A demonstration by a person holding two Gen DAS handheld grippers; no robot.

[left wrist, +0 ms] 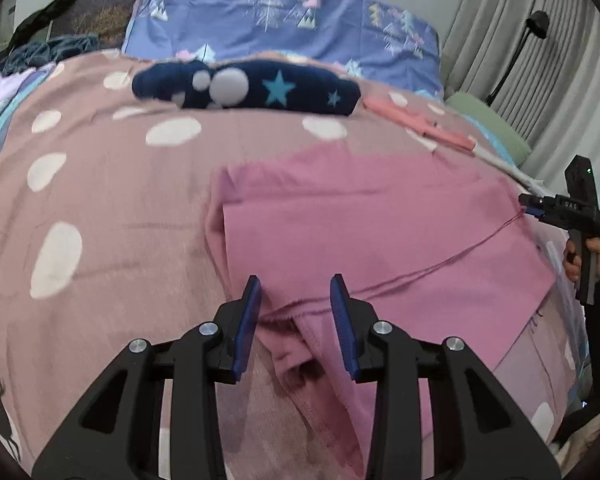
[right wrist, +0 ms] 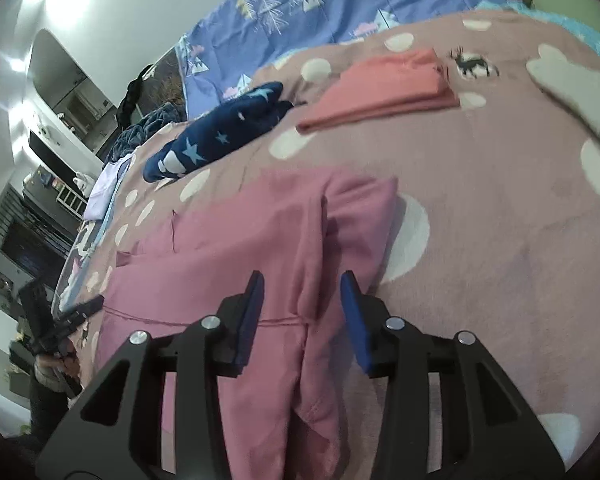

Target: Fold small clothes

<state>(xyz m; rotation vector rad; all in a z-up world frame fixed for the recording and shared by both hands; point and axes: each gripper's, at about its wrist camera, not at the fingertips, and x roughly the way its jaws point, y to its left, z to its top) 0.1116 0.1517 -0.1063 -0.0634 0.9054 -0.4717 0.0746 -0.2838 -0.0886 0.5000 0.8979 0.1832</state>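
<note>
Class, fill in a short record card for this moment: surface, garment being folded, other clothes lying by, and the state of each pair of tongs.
surface: dotted pink blanket
garment in work: pink garment, partly folded, loose thread showing
other clothes: navy star garment; folded coral garment
left tongs: open, over the pink garment's edge
right tongs: open, over the opposite edge

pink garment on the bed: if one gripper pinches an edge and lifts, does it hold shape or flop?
Probably flops: the pink garment lies in soft creases on the bedspread, so it should drape and unfold. Likely light, being thin cloth. A loose thread trails across it and might snag. Both the left gripper and right gripper are open.
</note>
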